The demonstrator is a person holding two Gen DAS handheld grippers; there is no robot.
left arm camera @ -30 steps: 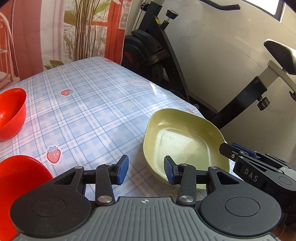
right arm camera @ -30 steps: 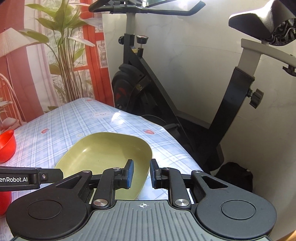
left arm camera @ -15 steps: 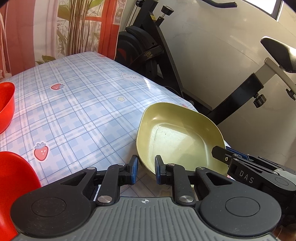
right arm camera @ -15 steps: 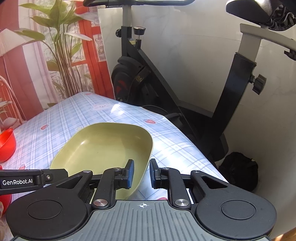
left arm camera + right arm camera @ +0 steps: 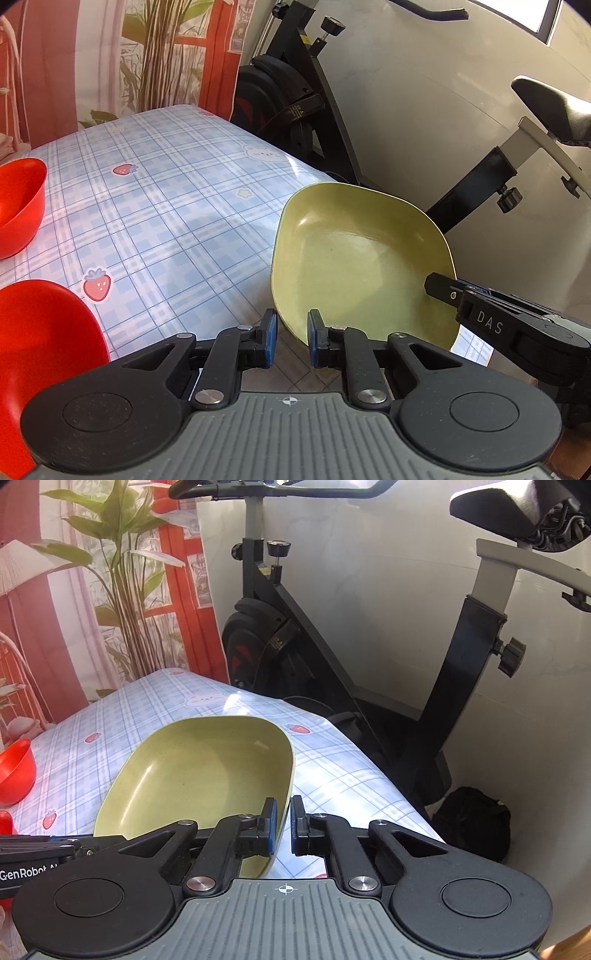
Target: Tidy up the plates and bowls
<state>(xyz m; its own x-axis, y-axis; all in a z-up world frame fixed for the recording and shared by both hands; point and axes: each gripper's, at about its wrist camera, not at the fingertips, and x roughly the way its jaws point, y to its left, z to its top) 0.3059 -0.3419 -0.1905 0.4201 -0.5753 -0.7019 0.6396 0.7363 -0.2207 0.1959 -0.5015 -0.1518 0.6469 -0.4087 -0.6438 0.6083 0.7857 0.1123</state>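
Since a second ago the left claw (image 5: pixel 290 338) has narrowed beside the plate's (image 5: pixel 354 254) near rim, and we see the plate lifted and tilted over the desk (image 5: pixel 166 206) edge. The right claw (image 5: pixel 282 825) is clamped on the plate's rim. Whether the left claw truly pinches it we cannot tell. Two red bowls (image 5: pixel 18 206) are cut off at the left.
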